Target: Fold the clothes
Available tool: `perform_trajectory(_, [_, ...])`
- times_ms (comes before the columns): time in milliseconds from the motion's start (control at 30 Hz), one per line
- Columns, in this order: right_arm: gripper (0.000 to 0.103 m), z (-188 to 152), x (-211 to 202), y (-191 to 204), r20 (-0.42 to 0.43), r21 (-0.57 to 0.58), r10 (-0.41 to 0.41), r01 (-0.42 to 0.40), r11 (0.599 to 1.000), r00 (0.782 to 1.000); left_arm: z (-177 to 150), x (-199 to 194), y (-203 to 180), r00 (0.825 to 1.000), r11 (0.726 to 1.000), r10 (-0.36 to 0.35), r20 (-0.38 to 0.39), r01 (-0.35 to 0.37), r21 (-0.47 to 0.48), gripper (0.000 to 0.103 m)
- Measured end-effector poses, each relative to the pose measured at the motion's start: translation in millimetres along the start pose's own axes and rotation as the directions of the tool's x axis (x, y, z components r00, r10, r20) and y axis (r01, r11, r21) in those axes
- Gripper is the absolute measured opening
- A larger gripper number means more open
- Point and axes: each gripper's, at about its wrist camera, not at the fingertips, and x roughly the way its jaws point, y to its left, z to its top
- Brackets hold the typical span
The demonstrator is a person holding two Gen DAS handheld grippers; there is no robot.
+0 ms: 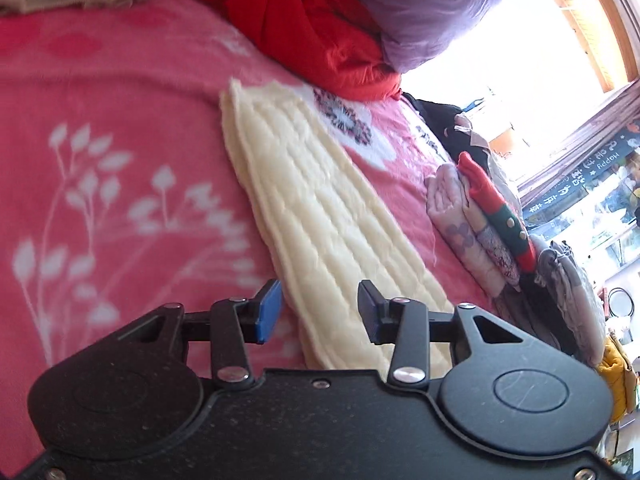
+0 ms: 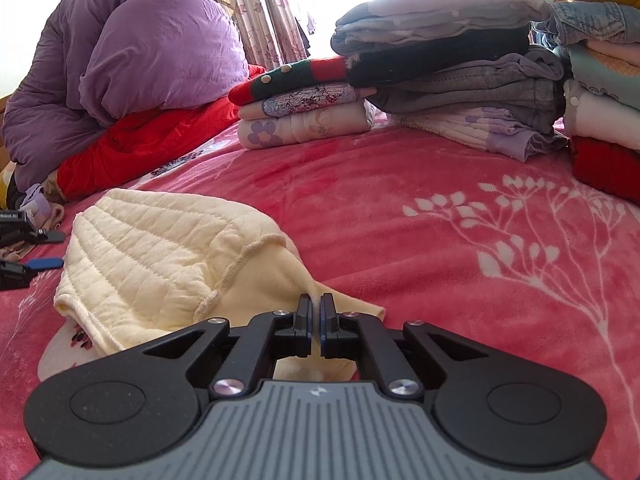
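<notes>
A cream quilted garment [image 1: 316,216] lies stretched out on the pink floral blanket [image 1: 100,128]. My left gripper [image 1: 318,312] hovers open over its near end, blue pads apart, nothing between them. In the right wrist view the same cream garment [image 2: 160,256] lies bunched at the left, and my right gripper [image 2: 316,312] is shut on a pinched fold of its smooth edge. The left gripper's blue pad [image 2: 44,263] shows at the far left edge, beside the garment.
Stacks of folded clothes [image 2: 448,80] line the far side of the blanket [image 2: 440,240], with a smaller stack [image 2: 300,108] to their left. A purple duvet [image 2: 132,60] and a red quilt [image 2: 152,144] are heaped at the back left. A bright window lies beyond.
</notes>
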Motion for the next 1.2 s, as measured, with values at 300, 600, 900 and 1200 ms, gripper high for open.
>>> perform_trajectory(300, [0.004,1.9,-2.5,-17.1,0.013,0.123,0.055,-0.056,0.991,0.998,-23.1,-1.8,-21.9,1.000,1.000,0.000,0.016,-0.001,0.020,0.006])
perform_trajectory(600, [0.004,0.0,-1.6,-21.8,-0.001,0.159,0.065,-0.064,0.985,0.998,-27.1,-2.9,-15.0,0.996,0.988,0.082,0.030,-0.085,0.126,0.029])
perform_trajectory(900, [0.005,-0.8,-4.4,-24.0,0.000,0.160,0.084,-0.083,0.984,0.996,-35.2,23.3,-117.1,0.998,0.808,-0.013,-0.067,0.050,0.587,0.039])
perform_trajectory(1200, [0.005,-0.6,-6.0,-33.4,0.002,0.191,0.094,-0.093,0.977,0.996,-100.2,113.0,-191.9,0.970,0.654,0.051,-0.236,0.146,0.742,0.039])
